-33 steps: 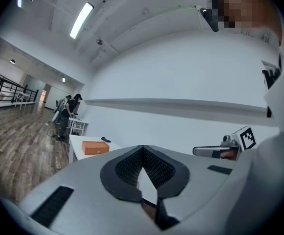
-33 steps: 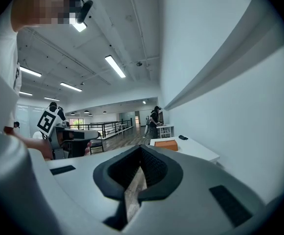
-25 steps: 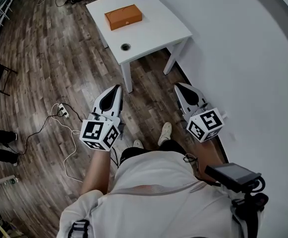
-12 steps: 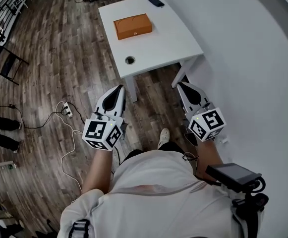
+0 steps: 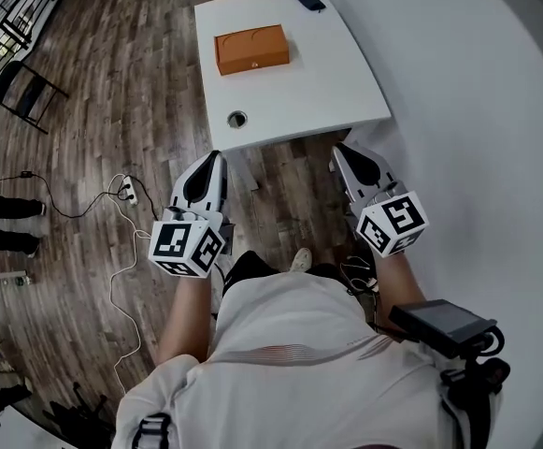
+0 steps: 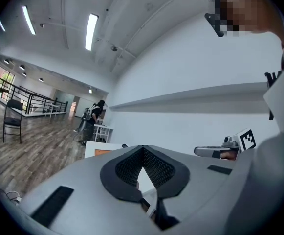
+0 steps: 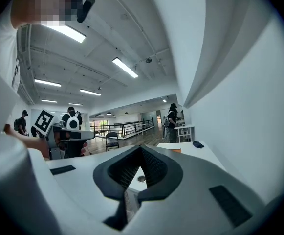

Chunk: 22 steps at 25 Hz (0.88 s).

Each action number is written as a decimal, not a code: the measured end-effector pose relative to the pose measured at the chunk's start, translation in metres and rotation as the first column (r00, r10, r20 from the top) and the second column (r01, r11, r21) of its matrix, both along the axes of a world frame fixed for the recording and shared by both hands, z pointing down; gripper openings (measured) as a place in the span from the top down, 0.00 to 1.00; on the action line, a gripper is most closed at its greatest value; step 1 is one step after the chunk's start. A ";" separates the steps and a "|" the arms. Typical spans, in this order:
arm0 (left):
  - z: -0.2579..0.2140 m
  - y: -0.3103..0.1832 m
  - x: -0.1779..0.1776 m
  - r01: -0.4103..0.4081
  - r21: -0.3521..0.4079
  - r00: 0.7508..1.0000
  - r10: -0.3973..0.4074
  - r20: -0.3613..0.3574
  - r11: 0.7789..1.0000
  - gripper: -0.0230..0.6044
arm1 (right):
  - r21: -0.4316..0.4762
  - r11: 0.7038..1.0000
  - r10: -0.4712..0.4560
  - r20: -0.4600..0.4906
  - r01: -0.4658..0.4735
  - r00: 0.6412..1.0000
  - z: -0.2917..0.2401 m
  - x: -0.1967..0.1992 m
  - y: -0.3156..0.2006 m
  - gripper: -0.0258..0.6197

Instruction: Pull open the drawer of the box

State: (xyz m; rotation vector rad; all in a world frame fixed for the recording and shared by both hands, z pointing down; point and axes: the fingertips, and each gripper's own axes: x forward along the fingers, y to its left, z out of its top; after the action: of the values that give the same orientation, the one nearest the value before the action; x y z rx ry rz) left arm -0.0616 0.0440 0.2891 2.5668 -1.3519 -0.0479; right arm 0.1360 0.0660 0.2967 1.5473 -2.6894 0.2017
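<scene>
Box, one, is shown whole on the one table at upper centre of the head view, barely in gripper views; left gripper and right gripper are closed, empty.

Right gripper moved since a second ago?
Yes: the right gripper has closed in on the white table, its tip now just short of the near edge.

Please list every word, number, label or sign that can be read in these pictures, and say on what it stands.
No text can be read.
Left cube, right cube: black-and-white square patterns only, no letters.
Box: any print is too small to read.
</scene>
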 end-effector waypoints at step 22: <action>0.036 -0.212 0.027 -0.028 -0.057 1.000 0.028 -0.008 0.998 0.95 | -0.039 0.999 0.022 -0.033 -0.024 0.999 0.019 0.017 -0.193 0.96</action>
State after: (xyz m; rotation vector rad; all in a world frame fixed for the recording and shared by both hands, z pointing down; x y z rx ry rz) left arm -0.0348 -0.1678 0.3255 2.5352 -1.2953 -0.0127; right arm 0.1534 -0.1272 0.3152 1.5574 -2.6275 0.2268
